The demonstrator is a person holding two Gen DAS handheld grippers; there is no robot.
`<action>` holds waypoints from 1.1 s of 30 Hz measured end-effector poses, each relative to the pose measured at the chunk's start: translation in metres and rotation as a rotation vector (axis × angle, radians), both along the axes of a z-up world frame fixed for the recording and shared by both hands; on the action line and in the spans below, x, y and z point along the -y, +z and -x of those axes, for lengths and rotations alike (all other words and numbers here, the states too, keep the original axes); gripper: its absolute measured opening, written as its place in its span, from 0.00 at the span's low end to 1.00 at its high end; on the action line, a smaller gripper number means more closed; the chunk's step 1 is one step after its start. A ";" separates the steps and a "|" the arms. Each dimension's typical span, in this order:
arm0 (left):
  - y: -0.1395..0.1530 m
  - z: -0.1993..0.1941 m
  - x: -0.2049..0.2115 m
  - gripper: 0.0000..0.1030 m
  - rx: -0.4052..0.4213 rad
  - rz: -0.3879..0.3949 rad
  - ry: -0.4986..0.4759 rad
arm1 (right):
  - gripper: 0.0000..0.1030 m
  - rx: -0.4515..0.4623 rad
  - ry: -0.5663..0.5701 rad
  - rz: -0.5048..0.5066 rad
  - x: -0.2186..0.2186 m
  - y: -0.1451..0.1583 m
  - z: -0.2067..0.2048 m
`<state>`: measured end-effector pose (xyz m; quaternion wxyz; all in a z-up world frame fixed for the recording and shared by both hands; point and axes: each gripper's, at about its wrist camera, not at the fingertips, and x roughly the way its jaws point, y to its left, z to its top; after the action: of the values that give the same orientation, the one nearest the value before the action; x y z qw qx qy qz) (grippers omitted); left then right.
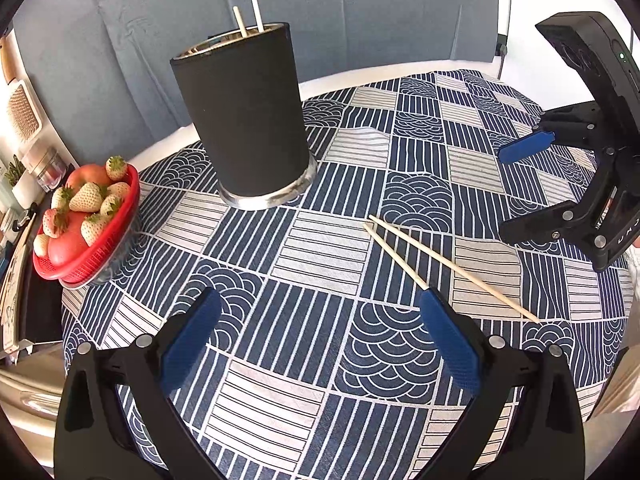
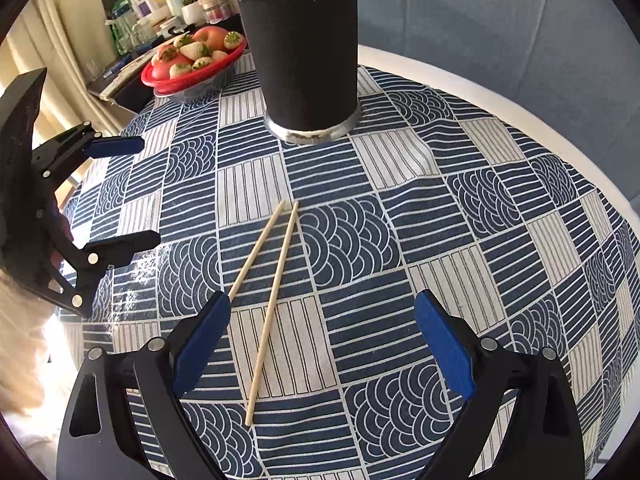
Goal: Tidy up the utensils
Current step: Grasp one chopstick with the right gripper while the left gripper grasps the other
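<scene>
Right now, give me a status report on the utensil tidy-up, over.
Left tongs open, empty. Right tongs open, empty, above two loose chopsticks on the tablecloth. Two more already in the holder. Path clear; fruit bowl off aside.

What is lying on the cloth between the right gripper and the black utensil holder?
Two loose chopsticks lie between the right gripper and the black holder; otherwise only bare tablecloth. The right wrist view shows it best.

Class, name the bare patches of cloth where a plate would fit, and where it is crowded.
Free: the cloth right of the holder, out to the table's rim. Crowded: around the chopsticks in the middle, and between the holder and fruit bowl.
</scene>
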<state>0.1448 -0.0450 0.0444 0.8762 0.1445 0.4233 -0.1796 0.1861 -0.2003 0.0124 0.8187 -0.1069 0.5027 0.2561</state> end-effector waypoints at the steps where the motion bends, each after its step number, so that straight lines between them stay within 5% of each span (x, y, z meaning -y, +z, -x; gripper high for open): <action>1: -0.003 0.001 0.002 0.94 -0.009 0.003 -0.001 | 0.86 -0.008 0.003 0.000 0.000 -0.005 0.001; 13: -0.043 0.006 0.022 0.94 -0.111 0.001 -0.010 | 0.86 -0.037 0.039 0.076 -0.006 -0.050 0.002; 27: -0.060 0.010 0.050 0.96 -0.161 0.015 -0.006 | 0.94 -0.020 0.022 0.096 -0.015 -0.058 -0.009; 33: -0.062 0.017 0.042 0.96 -0.102 0.039 0.027 | 0.94 -0.010 0.014 0.094 -0.015 -0.059 -0.008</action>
<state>0.1277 -0.0869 -0.0176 0.8585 0.1125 0.4657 -0.1831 0.1941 -0.1858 -0.0464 0.8084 -0.1477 0.5175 0.2384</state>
